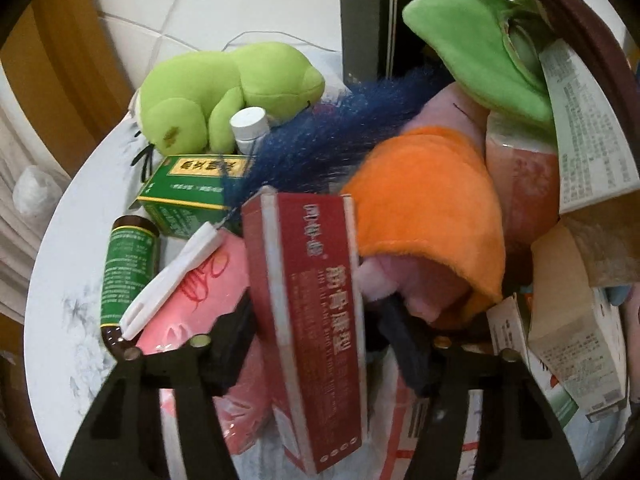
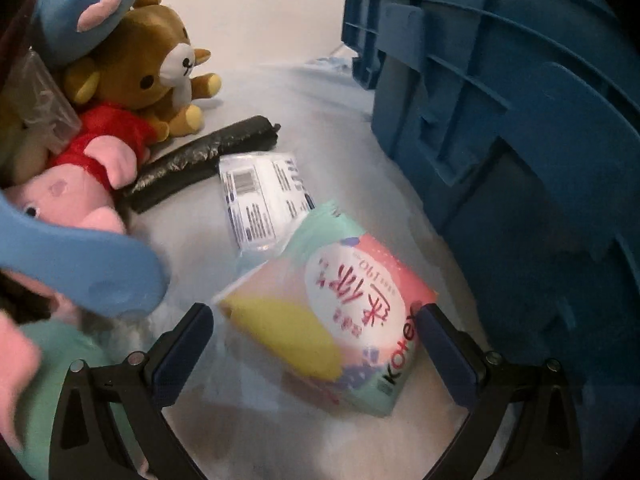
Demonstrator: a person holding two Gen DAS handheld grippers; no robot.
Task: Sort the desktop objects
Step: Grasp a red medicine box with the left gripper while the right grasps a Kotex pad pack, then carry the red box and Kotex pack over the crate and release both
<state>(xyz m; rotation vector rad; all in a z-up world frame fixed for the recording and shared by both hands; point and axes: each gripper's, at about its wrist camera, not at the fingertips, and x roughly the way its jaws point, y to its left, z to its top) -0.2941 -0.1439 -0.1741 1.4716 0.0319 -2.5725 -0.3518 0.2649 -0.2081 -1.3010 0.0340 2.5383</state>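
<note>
The left gripper (image 1: 316, 332) is clamped on the tall red medicine box (image 1: 308, 320) amid the plush pile; lift it straight up so the orange plush (image 1: 428, 208) and white pen (image 1: 172, 280) stay put. The right gripper (image 2: 316, 344), jaws spread, straddles the pastel tissue pack (image 2: 340, 320) on the table; the blue crate (image 2: 520, 140) crowds its right, with open tabletop toward the white packet (image 2: 264, 200).
</note>
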